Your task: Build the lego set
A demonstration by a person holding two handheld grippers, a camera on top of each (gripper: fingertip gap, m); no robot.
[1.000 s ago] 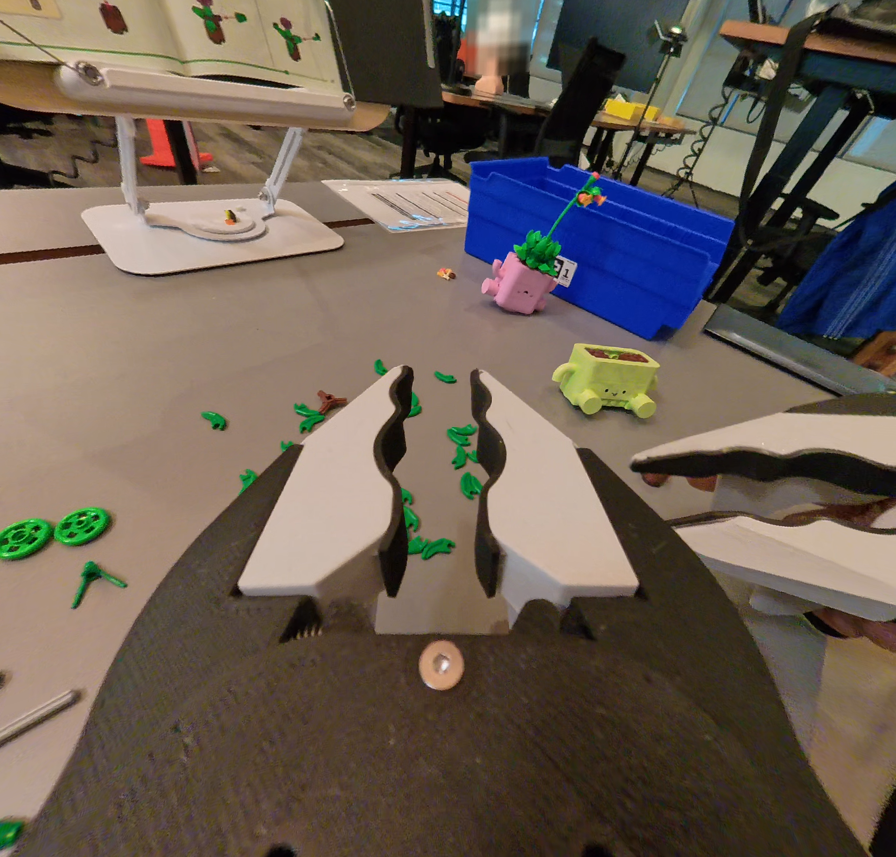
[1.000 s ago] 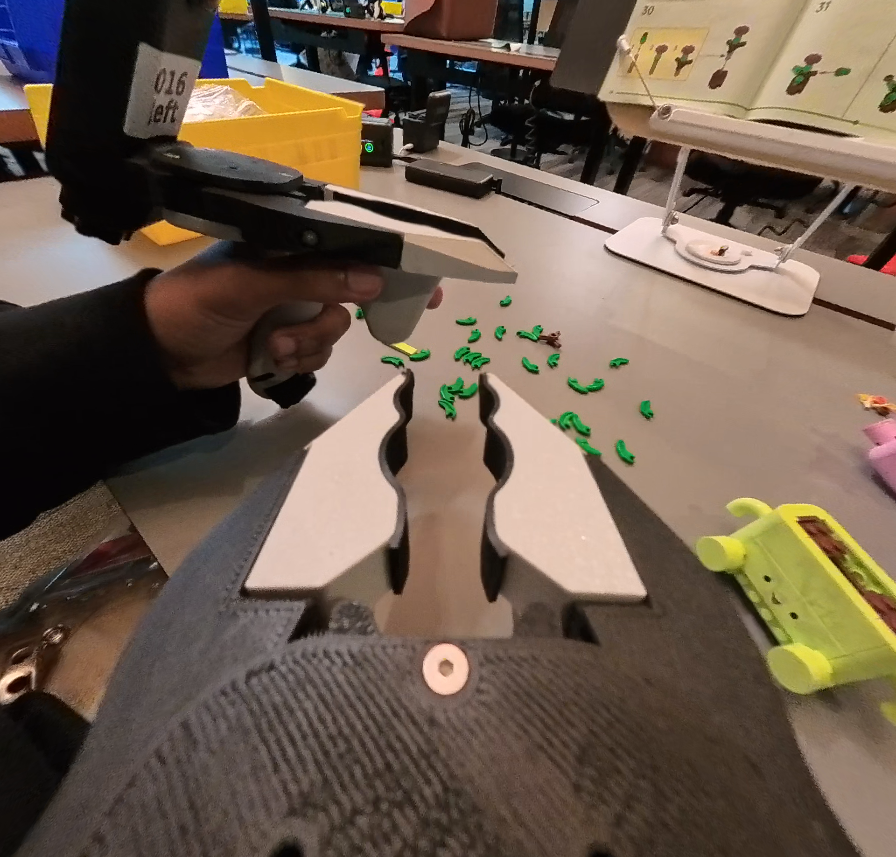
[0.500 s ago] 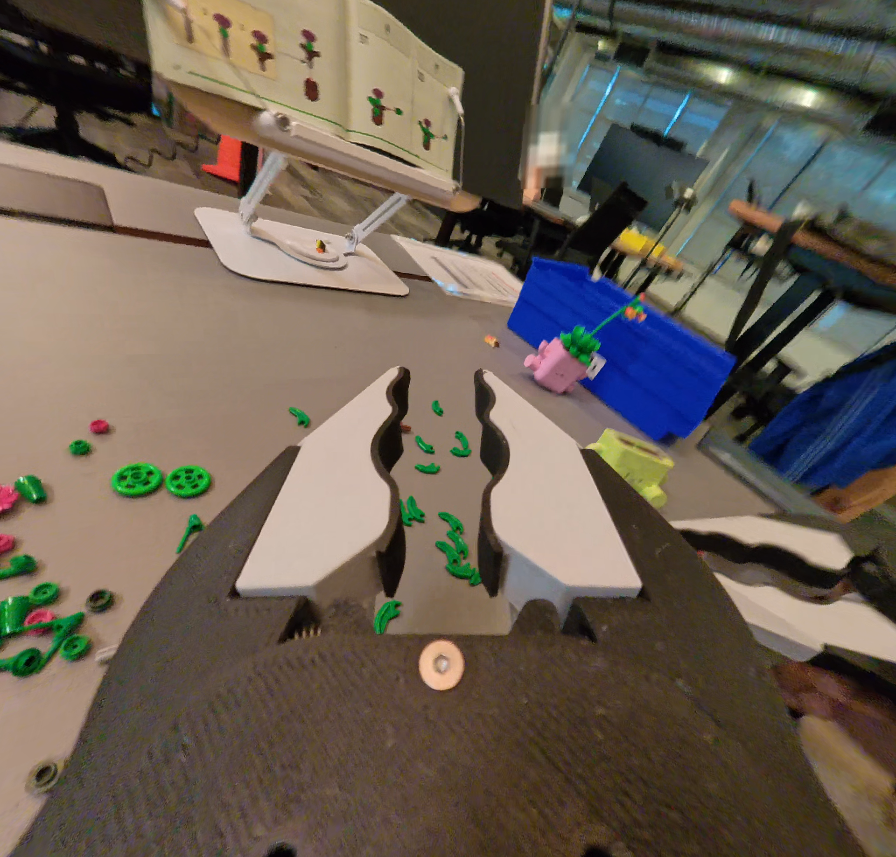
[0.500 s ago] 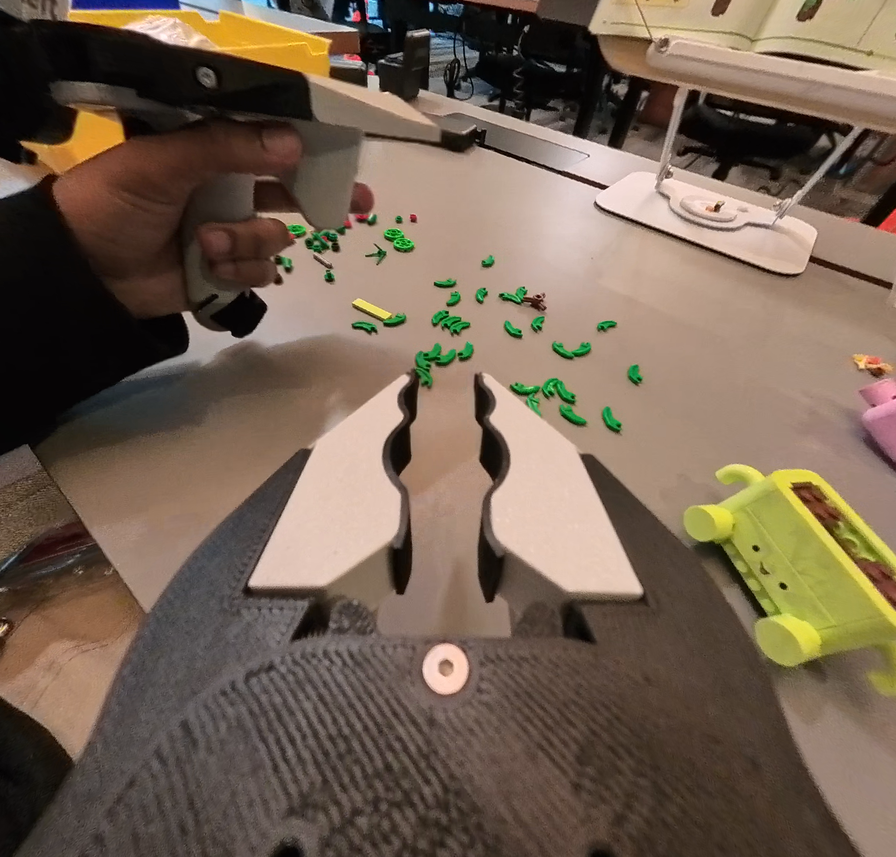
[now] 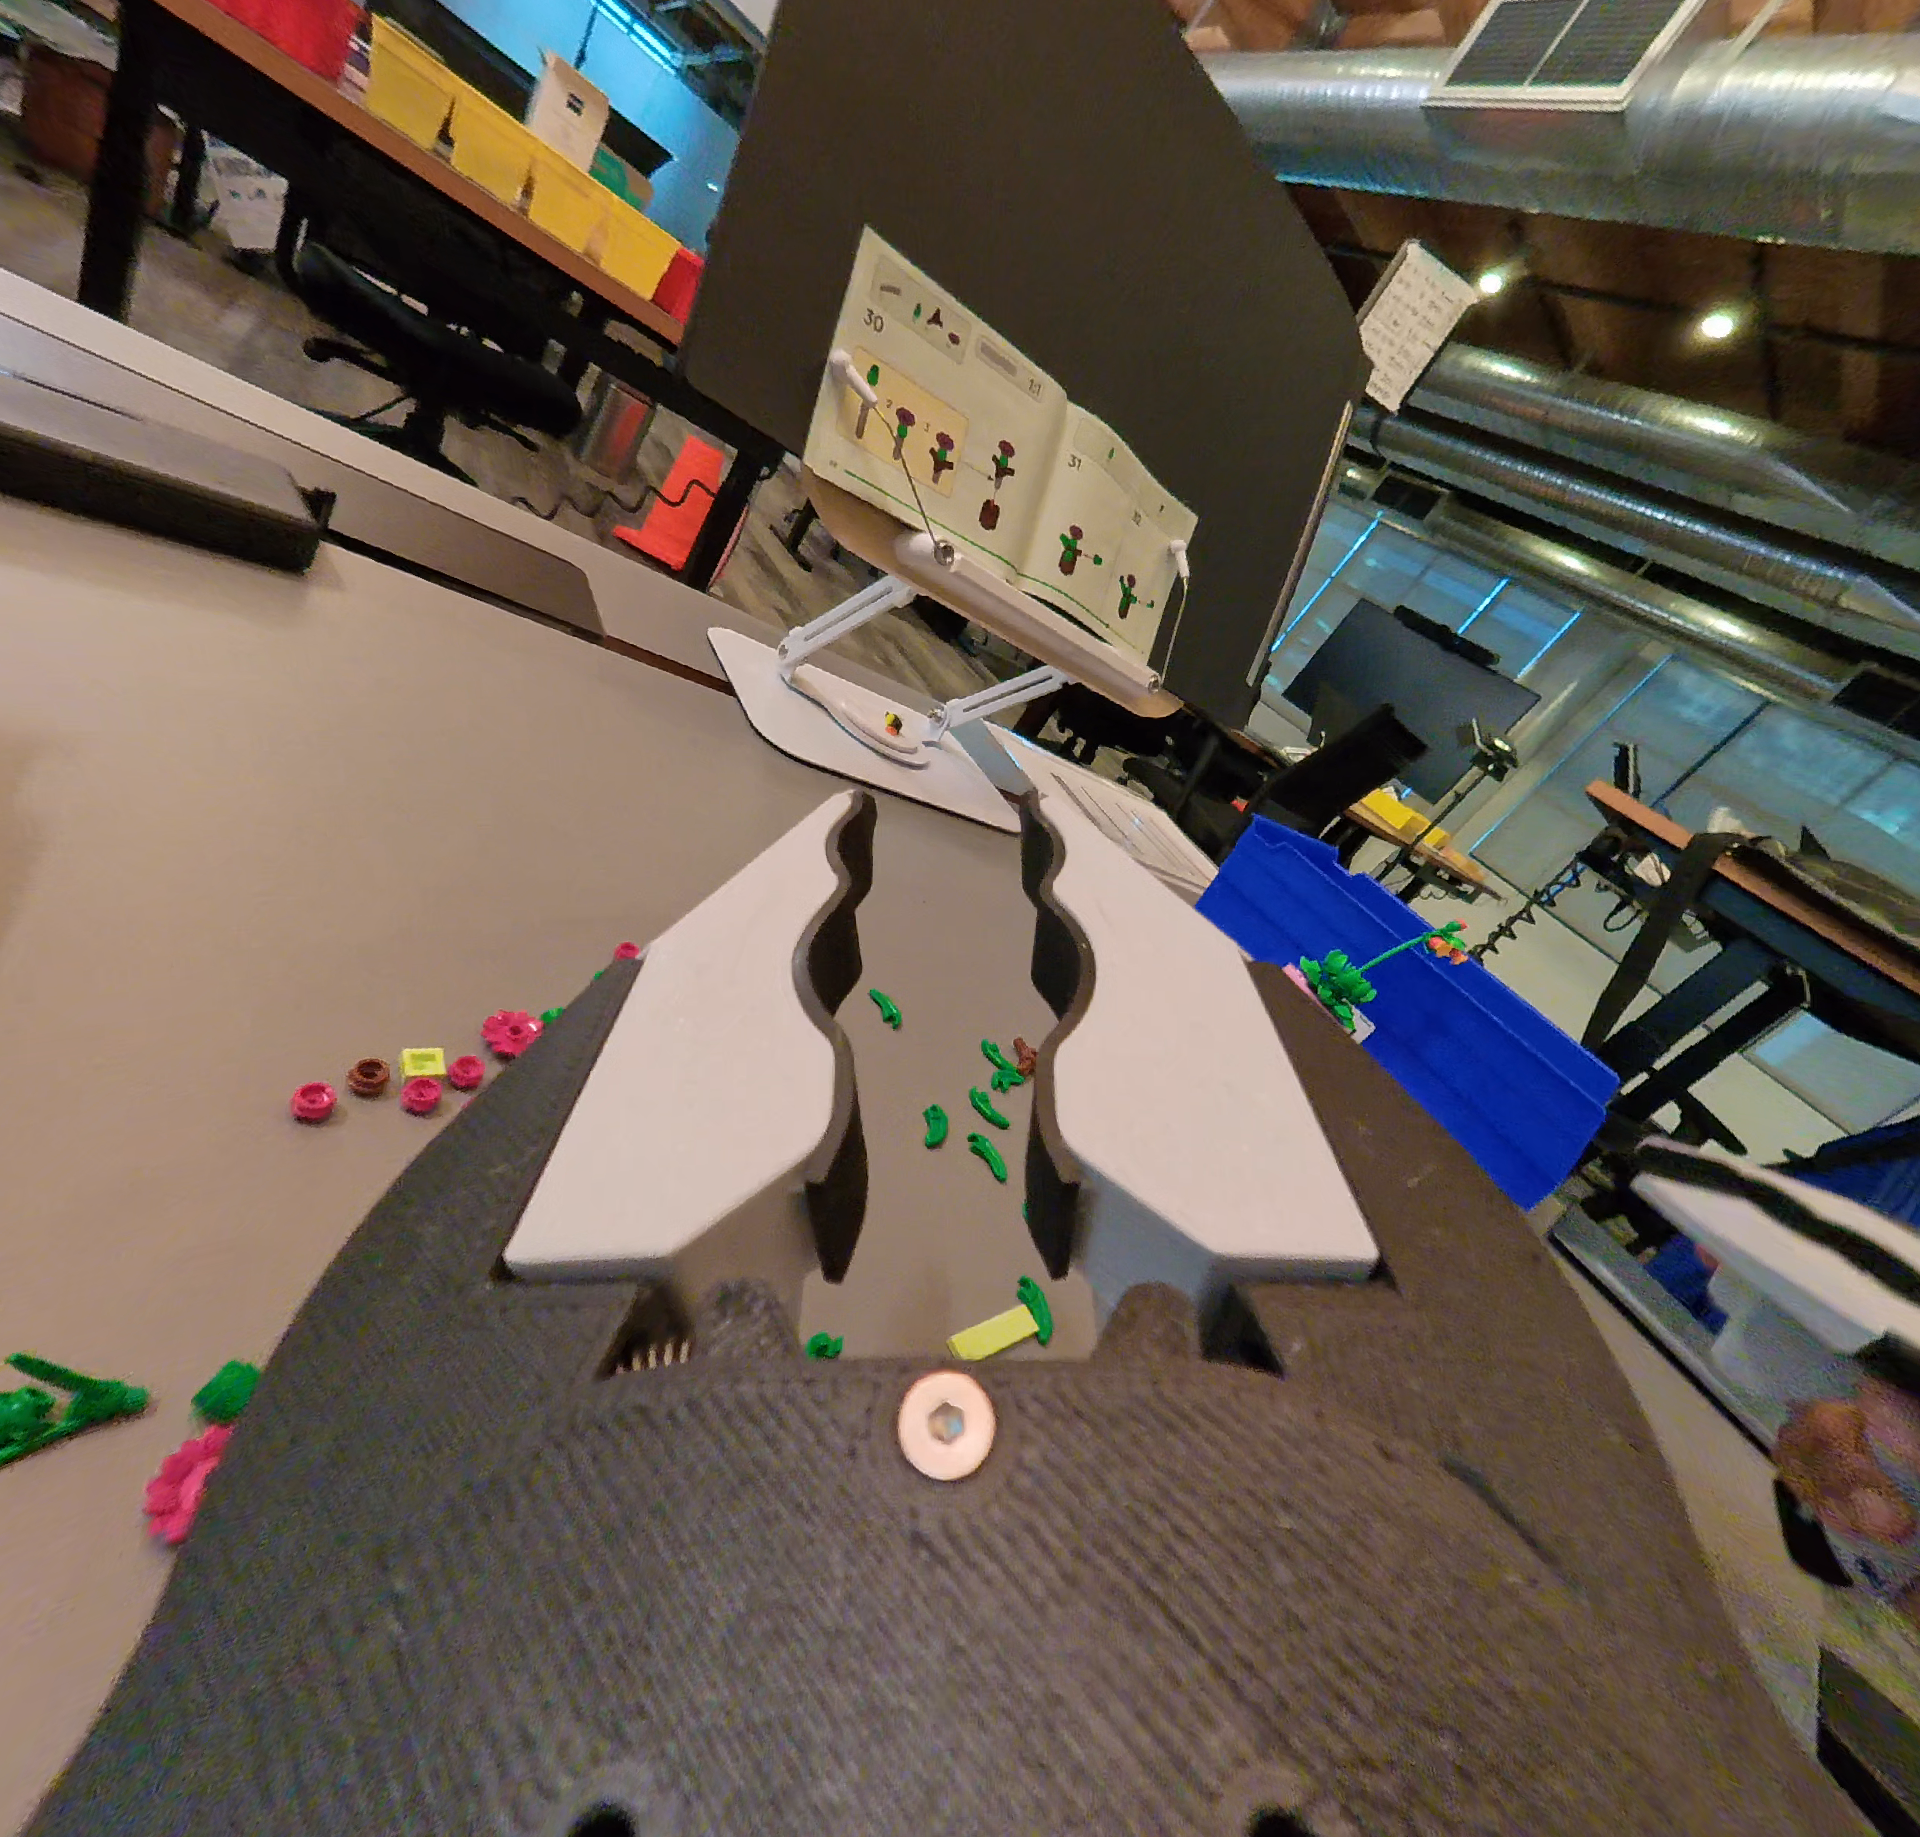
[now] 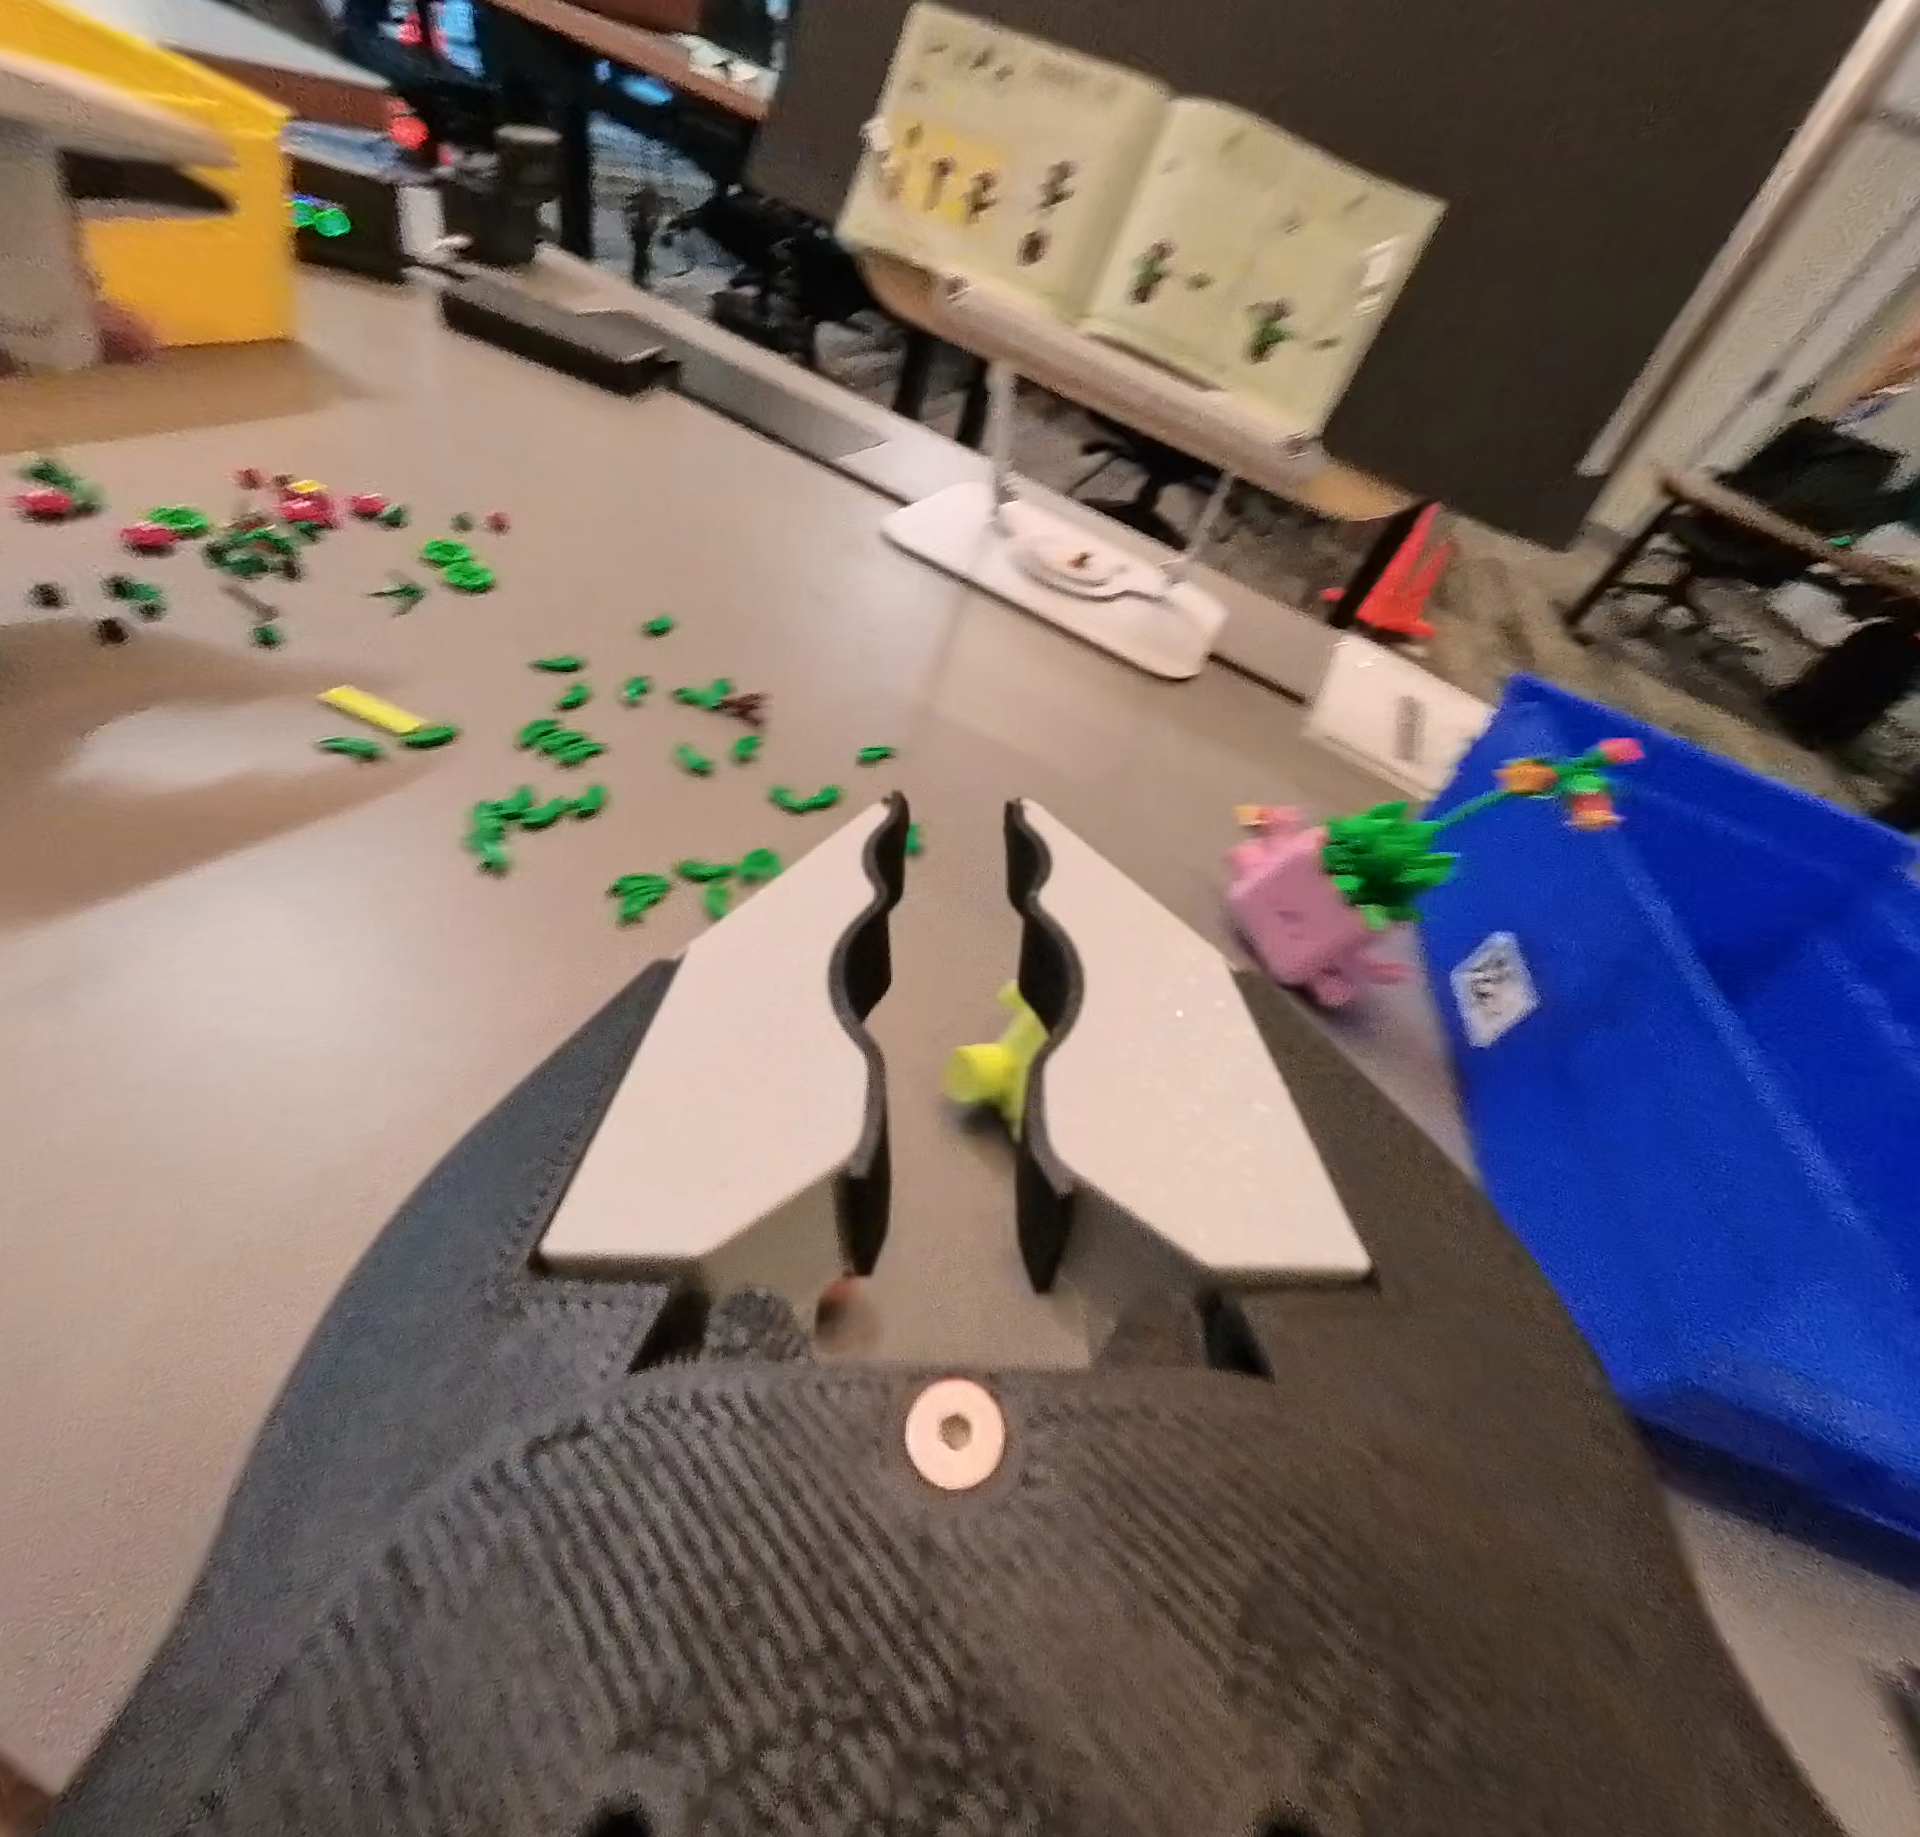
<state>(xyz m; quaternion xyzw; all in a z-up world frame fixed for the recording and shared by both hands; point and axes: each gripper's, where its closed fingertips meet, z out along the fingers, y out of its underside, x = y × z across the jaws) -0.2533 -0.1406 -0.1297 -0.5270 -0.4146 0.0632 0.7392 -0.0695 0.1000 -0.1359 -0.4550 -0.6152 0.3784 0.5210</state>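
Green leaves [image 5: 985,1107]: scattered on the grey table [image 5: 312,800], seen between and beyond the left gripper's [image 5: 943,823] parted, empty fingers.
Risk: tiny leaves (slippery, close together) could skid or come up in pairs.
Lime pot [image 6: 992,1065]: below the right gripper [image 6: 951,821], seemingly untouched; blur hides contact.
Right gripper: narrowly apart, empty.
Pose: both angled forward over the table.
Pink pot [image 6: 1294,920]: ahead-right, by the blue bin [image 6: 1683,1060].
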